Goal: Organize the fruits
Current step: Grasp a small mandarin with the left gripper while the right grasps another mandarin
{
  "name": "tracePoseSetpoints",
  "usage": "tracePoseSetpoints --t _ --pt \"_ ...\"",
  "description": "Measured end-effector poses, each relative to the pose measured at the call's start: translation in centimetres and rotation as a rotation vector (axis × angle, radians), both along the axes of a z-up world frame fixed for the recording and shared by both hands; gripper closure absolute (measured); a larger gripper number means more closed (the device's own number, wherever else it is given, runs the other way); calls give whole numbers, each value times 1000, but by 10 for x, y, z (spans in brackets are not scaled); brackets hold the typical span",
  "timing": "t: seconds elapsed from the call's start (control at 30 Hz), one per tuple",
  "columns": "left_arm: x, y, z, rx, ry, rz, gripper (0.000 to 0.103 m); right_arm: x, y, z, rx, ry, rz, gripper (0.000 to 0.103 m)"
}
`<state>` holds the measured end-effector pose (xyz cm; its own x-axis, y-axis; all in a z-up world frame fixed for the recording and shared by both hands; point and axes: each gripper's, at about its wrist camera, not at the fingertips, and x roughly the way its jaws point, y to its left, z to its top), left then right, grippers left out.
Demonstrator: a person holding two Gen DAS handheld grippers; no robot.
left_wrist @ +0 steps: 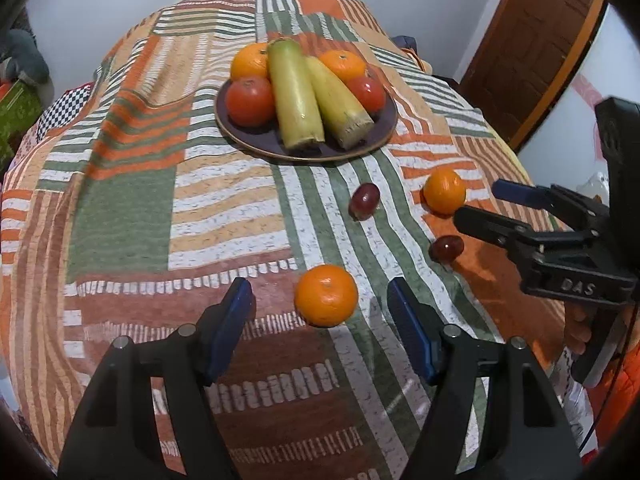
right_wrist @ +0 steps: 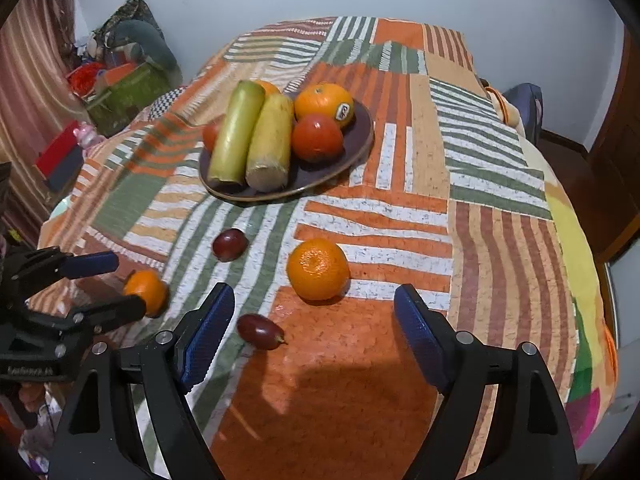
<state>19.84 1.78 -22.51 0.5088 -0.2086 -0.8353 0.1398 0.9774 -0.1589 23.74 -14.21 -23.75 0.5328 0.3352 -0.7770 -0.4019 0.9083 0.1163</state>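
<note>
A dark plate holds two oranges, two tomatoes and two long yellow-green vegetables. On the striped cloth lie two loose oranges and two red grapes. My left gripper is open, with one orange between its fingertips on the cloth. My right gripper is open, just short of the other orange. One grape lies by the right gripper's left finger. The other grape lies nearer the plate.
The right gripper shows at the right of the left wrist view; the left gripper shows at the left of the right wrist view. Boxes and clutter stand beyond the table's left edge. A wooden door is at the right.
</note>
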Motion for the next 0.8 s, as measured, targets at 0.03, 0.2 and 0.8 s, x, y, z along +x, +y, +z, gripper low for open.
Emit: tracePoseSetpoints --t 0.03,0.2,0.8 --pt "0 -2 -1 3 -4 -6 34 1 0 -2 0 0 2 29" --pt "3 -4 -7 -9 1 -27 51 8 0 -9 15 18 7 48" --pt "3 4 3 -26 -50 -22 68 15 -2 -4 97 23 21 69"
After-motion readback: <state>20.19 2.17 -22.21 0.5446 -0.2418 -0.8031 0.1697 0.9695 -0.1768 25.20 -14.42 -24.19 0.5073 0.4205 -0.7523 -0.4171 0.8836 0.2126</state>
